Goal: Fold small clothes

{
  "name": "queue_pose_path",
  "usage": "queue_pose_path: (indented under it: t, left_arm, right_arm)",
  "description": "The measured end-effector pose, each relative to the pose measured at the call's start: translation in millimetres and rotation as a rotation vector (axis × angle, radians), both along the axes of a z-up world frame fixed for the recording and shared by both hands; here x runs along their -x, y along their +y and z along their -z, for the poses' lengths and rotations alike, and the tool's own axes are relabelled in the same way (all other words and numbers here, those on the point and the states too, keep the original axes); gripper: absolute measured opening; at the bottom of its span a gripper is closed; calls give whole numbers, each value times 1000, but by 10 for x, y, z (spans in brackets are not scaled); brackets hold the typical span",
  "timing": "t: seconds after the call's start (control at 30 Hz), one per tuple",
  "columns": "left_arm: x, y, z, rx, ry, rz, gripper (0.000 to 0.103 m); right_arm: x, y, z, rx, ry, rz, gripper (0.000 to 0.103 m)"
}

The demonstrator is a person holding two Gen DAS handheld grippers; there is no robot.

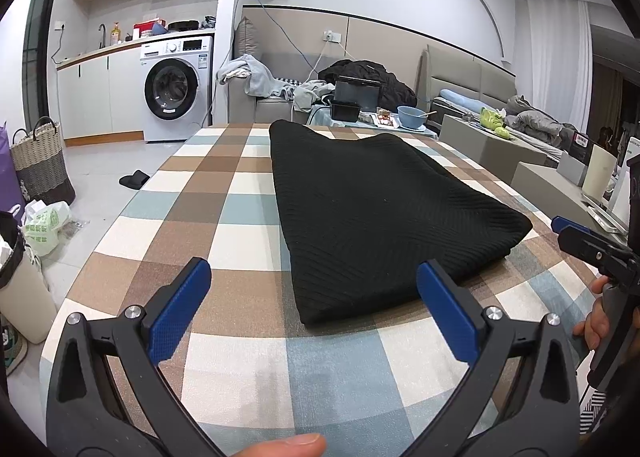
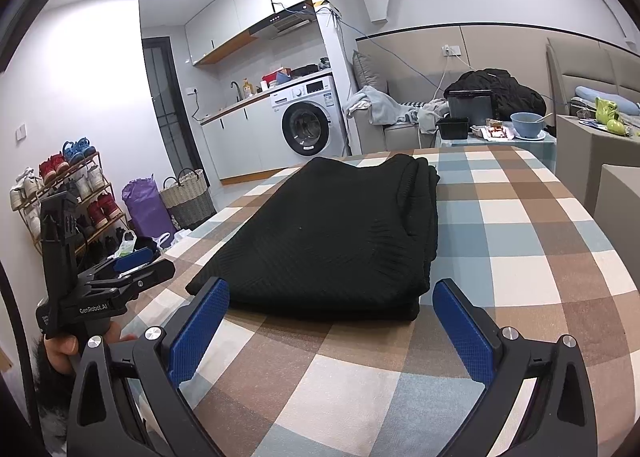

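Here both grippers, left [image 1: 314, 301] and right [image 2: 330, 317], keep fingers spread short of the black garment [image 1: 376, 213]; we risk pinching too few layers, unravelling the fold.

Folded black knit garment [image 1: 384, 213] on the checked tablecloth [image 1: 224, 193]

It lies flat in stacked layers, ribbed, elongated, near the cloth's middle, its layered edges showing along one long side.
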State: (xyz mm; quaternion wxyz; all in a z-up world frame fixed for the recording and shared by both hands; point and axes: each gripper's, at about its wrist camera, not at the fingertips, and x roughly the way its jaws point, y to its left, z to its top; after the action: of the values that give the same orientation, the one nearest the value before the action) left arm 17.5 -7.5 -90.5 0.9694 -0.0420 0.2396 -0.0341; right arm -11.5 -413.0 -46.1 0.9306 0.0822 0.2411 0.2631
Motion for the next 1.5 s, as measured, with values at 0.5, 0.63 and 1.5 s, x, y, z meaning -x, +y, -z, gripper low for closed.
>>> queue_pose_path:
  t: [0.5, 0.63, 1.5]
  left_arm:
    - [0, -11, 5, -3, 0, 2, 102]
    - [2, -13, 1, -3, 1, 2, 102]
    - [15, -22, 15, -10, -8, 4, 102]
  right_arm:
    - [-20, 7, 10, -2, 3, 0, 103]
    - [-20, 6, 10, -4, 4, 2, 103]
    - [-9, 4, 19, -1, 3, -1, 103]
